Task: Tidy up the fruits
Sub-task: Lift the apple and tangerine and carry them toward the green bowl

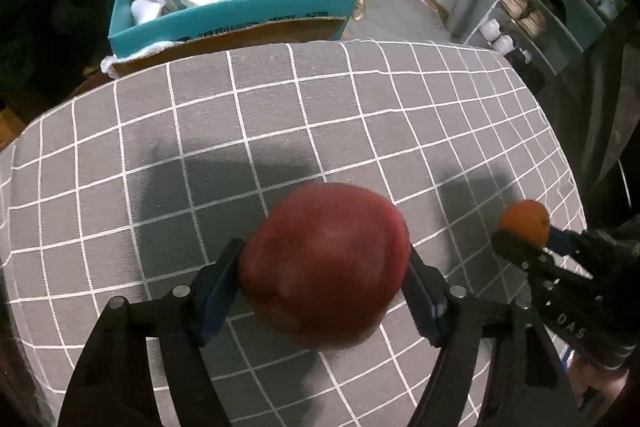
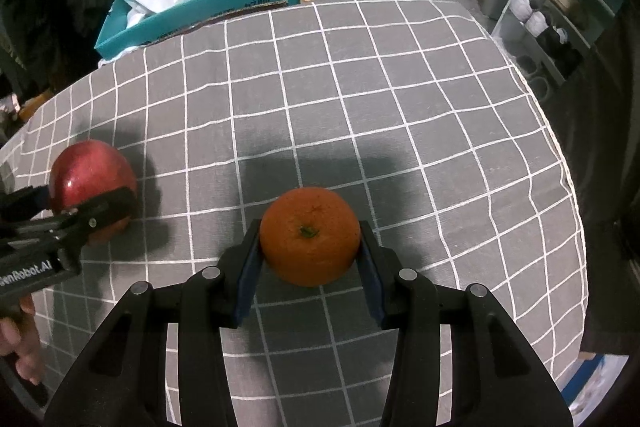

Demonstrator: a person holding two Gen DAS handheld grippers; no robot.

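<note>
The left gripper (image 1: 324,267) clasps a red apple (image 1: 324,263) on the checked tablecloth (image 1: 280,107); the right gripper (image 2: 310,247) is clenched on an orange (image 2: 310,235) beside it. Both grasps look made, so lifting comes next, with no container in view.

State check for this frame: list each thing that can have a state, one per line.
left gripper: shut on the apple.
apple: red, whole, clamped between the left pads over the tablecloth.
right gripper: shut on the orange.
orange: whole, stem end facing the camera, clamped between the right pads.
tablecloth: grey checked, spread over the table.
blue box: open, stuffed with bags, beyond the table.
</note>
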